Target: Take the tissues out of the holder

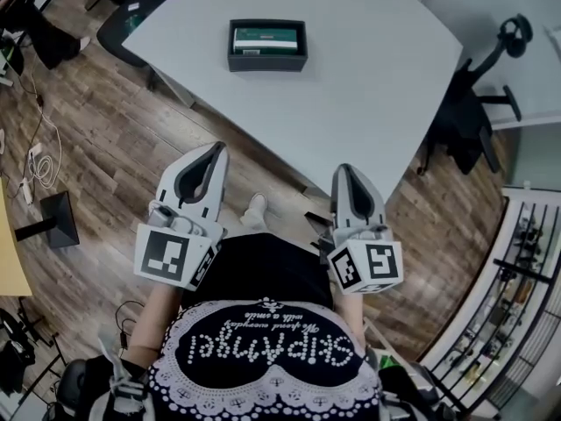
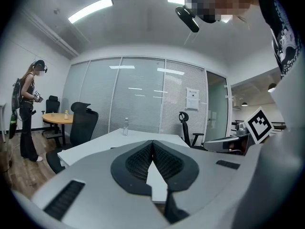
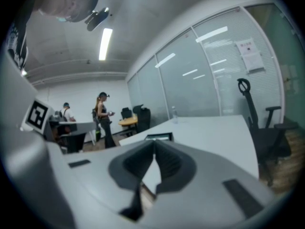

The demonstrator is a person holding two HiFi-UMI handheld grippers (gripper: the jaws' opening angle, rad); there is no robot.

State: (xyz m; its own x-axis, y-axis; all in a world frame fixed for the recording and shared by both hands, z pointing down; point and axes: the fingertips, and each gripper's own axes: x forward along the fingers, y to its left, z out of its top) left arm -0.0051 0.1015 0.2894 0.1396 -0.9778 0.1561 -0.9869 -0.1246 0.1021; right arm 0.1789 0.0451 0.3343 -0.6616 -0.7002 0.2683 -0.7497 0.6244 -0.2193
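Tissues (image 1: pixel 267 39) inside dark holder (image 1: pixel 267 62) on grey table (image 1: pixel 368 86)

Tabletop: I see the pale grey table (image 1: pixel 351 77) bare all around the dark rectangular tissue holder (image 1: pixel 267 45).
Table's right side: a black office chair (image 1: pixel 473 121) crowds it.
Table's near edge: open to me.

Office around the white table
We see a white table (image 1: pixel 368 68) on wood-plank floor (image 1: pixel 114 147): a black office chair (image 1: pixel 462 123) at its right edge, a clear bottle (image 2: pixel 126 126) on its far end, a person (image 2: pixel 27 113) standing beyond its left side.
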